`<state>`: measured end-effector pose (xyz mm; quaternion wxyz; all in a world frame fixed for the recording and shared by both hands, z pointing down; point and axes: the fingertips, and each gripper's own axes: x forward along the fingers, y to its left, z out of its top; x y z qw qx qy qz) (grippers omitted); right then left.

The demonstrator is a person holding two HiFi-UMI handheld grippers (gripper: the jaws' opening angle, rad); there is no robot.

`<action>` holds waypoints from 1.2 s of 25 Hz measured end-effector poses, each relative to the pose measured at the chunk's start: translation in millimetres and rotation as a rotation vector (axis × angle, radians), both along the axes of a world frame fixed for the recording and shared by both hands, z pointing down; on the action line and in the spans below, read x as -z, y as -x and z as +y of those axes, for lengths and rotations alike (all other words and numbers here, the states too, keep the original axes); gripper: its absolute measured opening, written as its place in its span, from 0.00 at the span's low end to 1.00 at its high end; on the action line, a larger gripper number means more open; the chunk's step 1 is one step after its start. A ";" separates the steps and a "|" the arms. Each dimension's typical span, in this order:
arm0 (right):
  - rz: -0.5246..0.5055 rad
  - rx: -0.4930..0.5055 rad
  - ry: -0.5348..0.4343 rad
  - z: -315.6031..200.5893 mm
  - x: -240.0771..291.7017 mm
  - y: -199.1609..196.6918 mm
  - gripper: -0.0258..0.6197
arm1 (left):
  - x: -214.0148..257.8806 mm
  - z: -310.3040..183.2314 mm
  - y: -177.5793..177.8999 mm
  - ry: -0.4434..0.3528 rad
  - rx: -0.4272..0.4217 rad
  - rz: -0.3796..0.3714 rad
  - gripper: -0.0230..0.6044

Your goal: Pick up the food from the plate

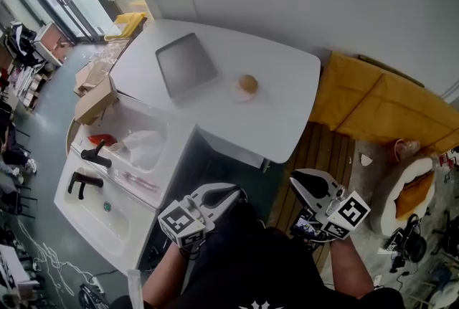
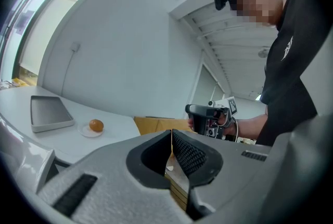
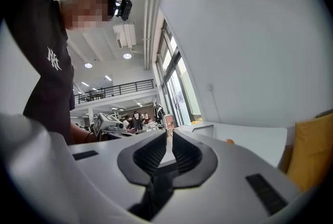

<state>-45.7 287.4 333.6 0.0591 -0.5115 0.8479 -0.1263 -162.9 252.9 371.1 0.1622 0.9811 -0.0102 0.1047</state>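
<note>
Left gripper (image 1: 228, 193) and right gripper (image 1: 301, 180) were held closed, empty; the food (image 1: 247, 82) on the plate (image 1: 236, 94) was judged light, soft, best pinched gently across its sides.

We see a white table top with rounded corners (image 1: 287, 96) standing by the pale wall. Directly on it lie a flat grey square tray (image 1: 185, 65) and, near its right side but apart from it, a small white round plate (image 1: 237, 94).
</note>
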 end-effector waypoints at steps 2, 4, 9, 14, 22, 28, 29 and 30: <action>-0.002 -0.003 0.005 -18.9 -0.4 -4.2 0.05 | -3.6 -18.2 -6.4 -0.006 -0.014 0.010 0.05; -0.004 -0.007 0.014 -37.5 -1.4 -8.4 0.05 | -6.5 -37.0 -12.5 0.001 -0.019 0.009 0.05; -0.006 -0.010 0.038 -86.3 -3.6 -21.4 0.08 | -8.7 -84.3 -30.1 0.038 -0.028 0.009 0.05; 0.014 -0.006 0.055 -131.2 -1.9 -27.5 0.11 | -11.1 -129.9 -43.1 0.041 -0.043 0.024 0.05; 0.027 0.010 0.062 -188.2 -0.7 -46.5 0.15 | -18.0 -181.0 -64.0 0.062 -0.028 0.027 0.05; 0.035 0.091 0.061 -229.8 -11.1 -80.1 0.18 | -29.6 -214.2 -98.5 0.094 0.047 -0.005 0.05; 0.029 0.113 0.065 -239.1 -15.3 -84.6 0.19 | -33.7 -222.3 -102.5 0.093 0.066 -0.016 0.05; 0.023 0.138 0.070 -248.2 -19.8 -88.1 0.20 | -38.0 -229.9 -105.5 0.090 0.086 -0.028 0.05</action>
